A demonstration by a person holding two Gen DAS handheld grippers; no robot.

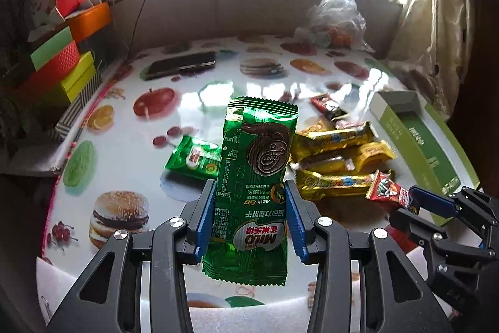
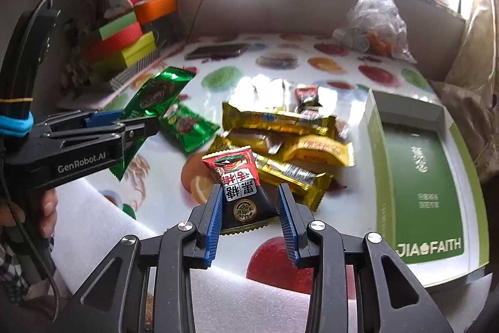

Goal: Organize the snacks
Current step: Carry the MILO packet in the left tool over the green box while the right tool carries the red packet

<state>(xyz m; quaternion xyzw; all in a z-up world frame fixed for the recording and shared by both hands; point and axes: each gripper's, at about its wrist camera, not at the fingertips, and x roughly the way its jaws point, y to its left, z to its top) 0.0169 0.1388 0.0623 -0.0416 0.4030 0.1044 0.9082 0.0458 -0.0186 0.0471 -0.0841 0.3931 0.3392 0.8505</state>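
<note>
Green cardboard tray [image 2: 414, 177] at table's right — apparently holding nothing; left gripper [image 1: 251, 202] clamps a green foil Milo packet [image 1: 254, 177], right gripper [image 2: 249, 202] pinches a red-and-black candy sachet [image 2: 238, 186], both lifted above the snack pile [image 2: 290, 139].

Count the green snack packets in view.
2. One green packet is held in the left tool, lifted above the table. The other green packet lies on the table beside the yellow bars. More may be hidden.

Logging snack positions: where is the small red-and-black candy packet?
The small red-and-black candy packet sits between the right gripper fingers, lower centre of the right wrist view, before the yellow snack bars.
</note>
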